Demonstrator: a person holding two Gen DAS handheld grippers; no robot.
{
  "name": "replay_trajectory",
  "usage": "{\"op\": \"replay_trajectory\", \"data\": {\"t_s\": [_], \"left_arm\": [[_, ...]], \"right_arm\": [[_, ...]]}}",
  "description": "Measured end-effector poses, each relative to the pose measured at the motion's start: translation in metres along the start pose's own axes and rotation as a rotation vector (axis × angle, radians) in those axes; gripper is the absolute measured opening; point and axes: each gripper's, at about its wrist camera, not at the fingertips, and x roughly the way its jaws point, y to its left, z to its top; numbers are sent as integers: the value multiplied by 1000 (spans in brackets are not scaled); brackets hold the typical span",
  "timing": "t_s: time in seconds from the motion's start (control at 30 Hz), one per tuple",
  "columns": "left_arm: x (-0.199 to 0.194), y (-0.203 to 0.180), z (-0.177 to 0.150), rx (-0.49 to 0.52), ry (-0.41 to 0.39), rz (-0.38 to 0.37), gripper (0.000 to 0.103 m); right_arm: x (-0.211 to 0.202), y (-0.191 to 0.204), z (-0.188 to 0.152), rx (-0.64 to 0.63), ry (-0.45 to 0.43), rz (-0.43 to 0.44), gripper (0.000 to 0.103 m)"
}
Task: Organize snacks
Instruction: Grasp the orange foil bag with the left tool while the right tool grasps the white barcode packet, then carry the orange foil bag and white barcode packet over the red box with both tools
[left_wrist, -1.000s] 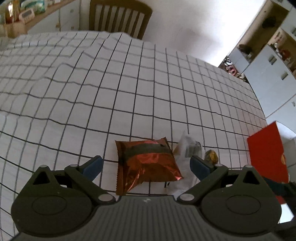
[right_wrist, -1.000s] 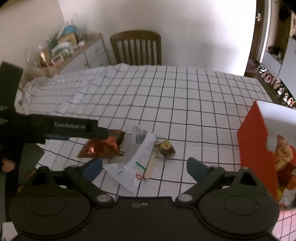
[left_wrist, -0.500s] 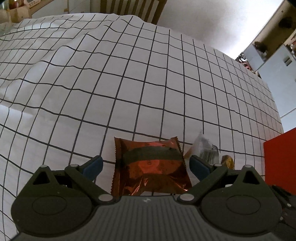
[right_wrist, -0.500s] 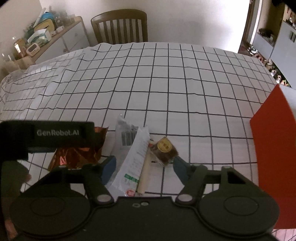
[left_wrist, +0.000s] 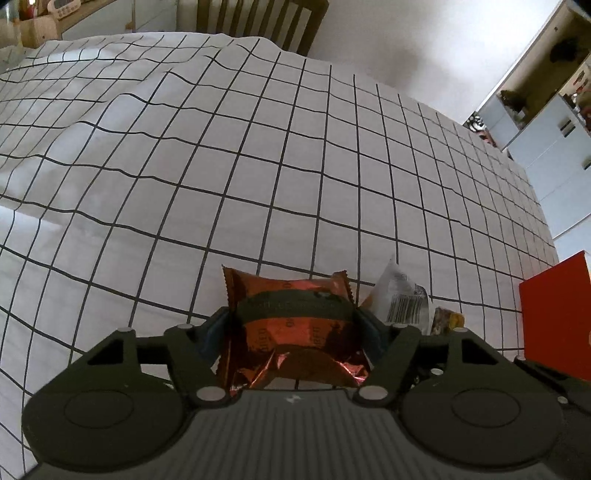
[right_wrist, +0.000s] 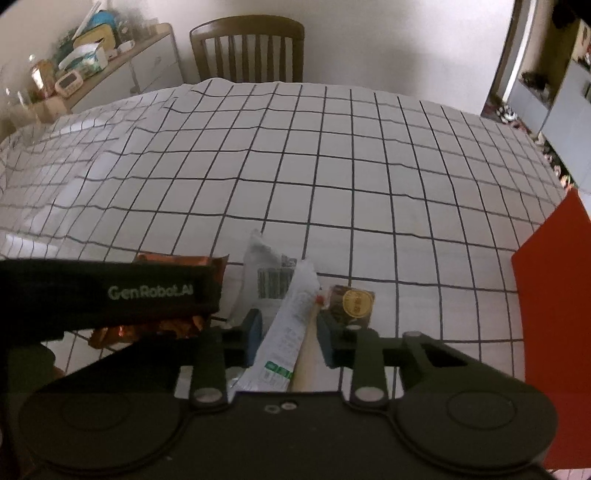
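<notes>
A copper-red foil snack packet (left_wrist: 295, 295) lies on the checked tablecloth (left_wrist: 258, 166). My left gripper (left_wrist: 291, 328) has it between its jaws, which are closing; both pads press its sides and the foil is crumpled. In the right wrist view that packet (right_wrist: 177, 260) shows behind the left gripper's black body (right_wrist: 110, 291). My right gripper (right_wrist: 290, 334) is closing on a long white wrapper with a pale stick (right_wrist: 291, 314), its pads against both sides. The wrapper's barcode end (left_wrist: 402, 299) shows in the left view. A small brown snack with a gold sticker (right_wrist: 351, 301) lies just right of it.
A red box (right_wrist: 550, 325) stands at the table's right edge, also the red box (left_wrist: 554, 310) in the left view. A wooden chair (right_wrist: 247, 48) is at the far side. A cluttered sideboard (right_wrist: 92, 62) stands at the back left, grey cabinets (left_wrist: 554, 122) at the right.
Both grippers have come down over the snacks and narrowed their jaws: the left around the foil packet, the right, moving in further, around the white wrapper.
</notes>
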Motion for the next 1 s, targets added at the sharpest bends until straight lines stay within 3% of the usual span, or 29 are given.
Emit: {"op": "replay_trajectory", "data": {"t_s": [0.3,0.67,1.0], "left_arm": [[-10,20,-4,-27,-6,-20,64],[-48,35,-18,-22,-36,-77,64],[-87,25,-37,19,-71,-123,64]], "right_arm": [[-6,5,-4,-16,-6,9,7],[-47,-8,-21,30,-31,51,6],[-96,-23,-36,84,-76,70,6]]}}
